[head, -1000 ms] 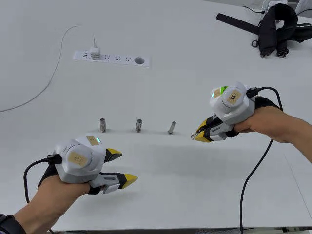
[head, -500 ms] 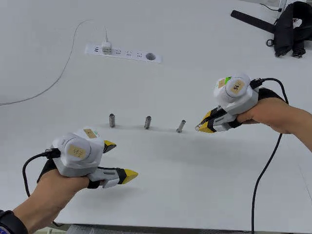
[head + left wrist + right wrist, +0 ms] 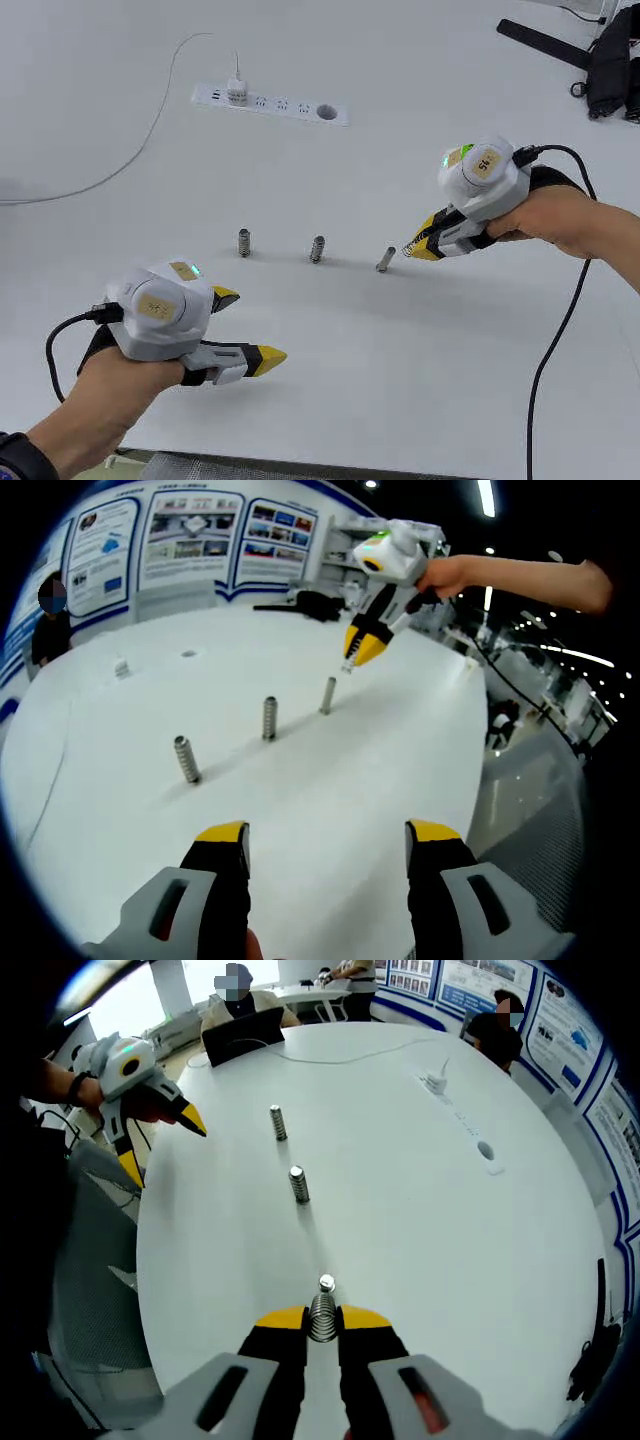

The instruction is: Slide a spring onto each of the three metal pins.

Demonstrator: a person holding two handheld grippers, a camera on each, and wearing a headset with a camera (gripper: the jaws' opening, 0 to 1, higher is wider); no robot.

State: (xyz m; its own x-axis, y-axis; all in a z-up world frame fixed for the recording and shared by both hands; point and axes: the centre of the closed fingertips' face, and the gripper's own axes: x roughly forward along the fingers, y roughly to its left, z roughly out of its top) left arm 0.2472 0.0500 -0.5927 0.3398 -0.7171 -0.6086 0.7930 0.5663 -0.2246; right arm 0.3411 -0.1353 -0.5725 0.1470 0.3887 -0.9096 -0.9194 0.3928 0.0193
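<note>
white tabletop (image 3: 400, 380), wide and nearly bare, with a power strip (image 3: 270, 103) and its cable at the far edge: on it stand the three metal pins in a row. two of the three are done as i judge it. the left pin (image 3: 244, 242) carries a first spring (image 3: 184, 757), and the middle pin (image 3: 318, 249) carries a second spring (image 3: 269, 716), both coils seated down to the tabletop.

the third pin (image 3: 386, 260), at the right end of the row, stands bare. my right gripper (image 3: 412, 250) hangs just beside and above its top, and its fingers (image 3: 283, 1322) are pinched nearly closed on the last spring (image 3: 321, 1317). the coil sticks out past the yellow tips and points toward the pin. in the right gripper view the pin's head sits just beyond the coil's free end, near but apart, so the spring is not yet over the pin.

my left gripper (image 3: 255, 324) hovers low at the near side of the tabletop, well apart from the row. its fingers (image 3: 222, 833) are spread wide with nothing between them.

what is left, by my reading, is one step: line the coil's bore up with the bare pin, slide it down and let go.
</note>
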